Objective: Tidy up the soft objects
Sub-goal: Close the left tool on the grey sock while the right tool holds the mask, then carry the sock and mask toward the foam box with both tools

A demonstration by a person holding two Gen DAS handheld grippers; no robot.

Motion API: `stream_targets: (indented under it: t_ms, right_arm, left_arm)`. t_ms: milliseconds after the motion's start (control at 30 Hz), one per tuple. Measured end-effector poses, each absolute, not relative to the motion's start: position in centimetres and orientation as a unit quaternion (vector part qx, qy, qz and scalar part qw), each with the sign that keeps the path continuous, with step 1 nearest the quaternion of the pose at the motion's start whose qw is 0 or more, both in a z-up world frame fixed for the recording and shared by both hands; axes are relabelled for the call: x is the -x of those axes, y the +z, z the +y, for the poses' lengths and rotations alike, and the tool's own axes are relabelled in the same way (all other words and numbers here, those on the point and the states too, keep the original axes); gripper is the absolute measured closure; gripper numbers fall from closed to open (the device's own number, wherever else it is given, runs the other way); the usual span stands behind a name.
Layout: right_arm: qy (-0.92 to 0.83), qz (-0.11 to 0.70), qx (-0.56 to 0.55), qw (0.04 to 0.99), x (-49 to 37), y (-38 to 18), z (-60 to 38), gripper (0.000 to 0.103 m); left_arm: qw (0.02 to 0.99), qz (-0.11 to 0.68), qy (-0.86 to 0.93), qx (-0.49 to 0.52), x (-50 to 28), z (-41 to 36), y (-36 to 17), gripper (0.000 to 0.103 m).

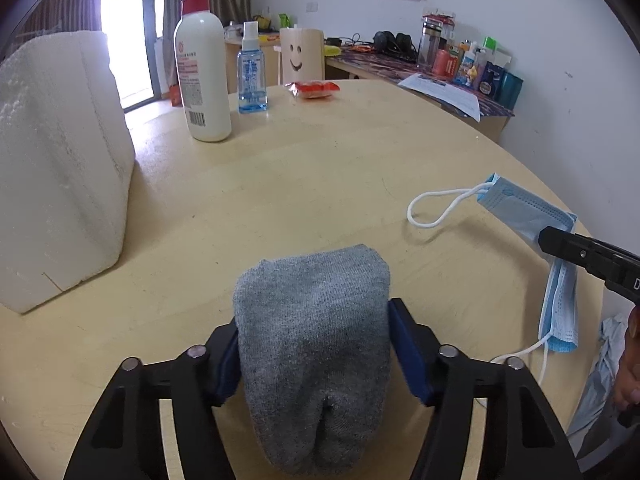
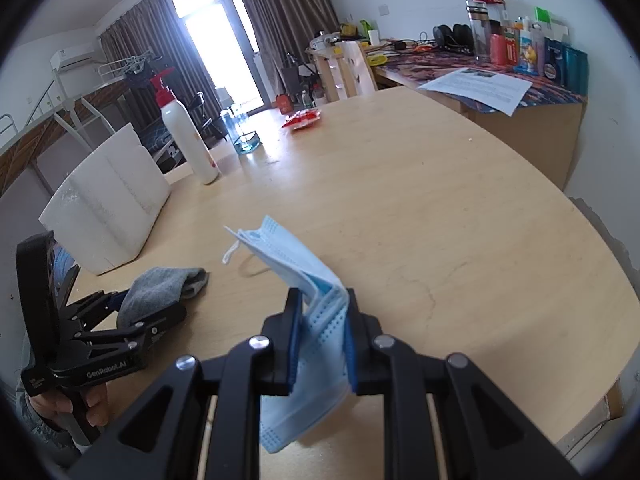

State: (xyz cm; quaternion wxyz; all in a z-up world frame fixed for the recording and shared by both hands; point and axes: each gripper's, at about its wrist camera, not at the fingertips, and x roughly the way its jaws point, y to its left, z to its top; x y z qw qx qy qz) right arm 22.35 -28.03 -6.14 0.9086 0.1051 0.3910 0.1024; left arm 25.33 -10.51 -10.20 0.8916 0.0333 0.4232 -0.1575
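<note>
While the right gripper's (image 2: 320, 320) jaws clamp the mask (image 2: 304, 292) near the table (image 1: 320, 168) edge, the left gripper's (image 1: 312, 344) jaws flank the sock (image 1: 312, 340).

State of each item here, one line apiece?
Grey sock: lying on the table, pressed between the left gripper jaws.
Blue face mask: folded, clamped in the right gripper, one end lifted.
Lotion bottle: upright.
Spray bottle: upright, capped.

Grey sock (image 1: 316, 352) near end cut off by frame; spray bottle (image 2: 244, 136) washed out by glare.
</note>
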Motion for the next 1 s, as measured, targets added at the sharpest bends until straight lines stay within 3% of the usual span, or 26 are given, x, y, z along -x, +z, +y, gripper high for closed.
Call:
stream_targets:
  t_ms: [167,233,433,1000]
  right_arm:
    - [0.101,0.394,-0.103,0.908,-22.4,-6.1,-28.0,0.08]
    - [0.103,0.394,-0.101,0.908,-22.5,-6.1,-27.8,0.08]
    - [0.109,0.397,-0.096,0.906,-22.6,-6.2,-27.5,0.08]
    - [0.111,0.386,-0.1,0.91,-22.0,-6.1,-27.9,0.08]
  left_arm:
    - [0.892,0.421,-0.163,-0.031,-25.2,-10.4,-10.1,0.05]
    - [0.892,0.42,-0.162,-0.028,-25.2,-10.2,-10.1,0.062]
    - [0.892,0.42,-0.168,-0.018,-25.2,-9.9,-10.0,0.08]
    - [0.907,0.385,-0.17,-0.011,-23.8,-9.0,-8.8,0.082]
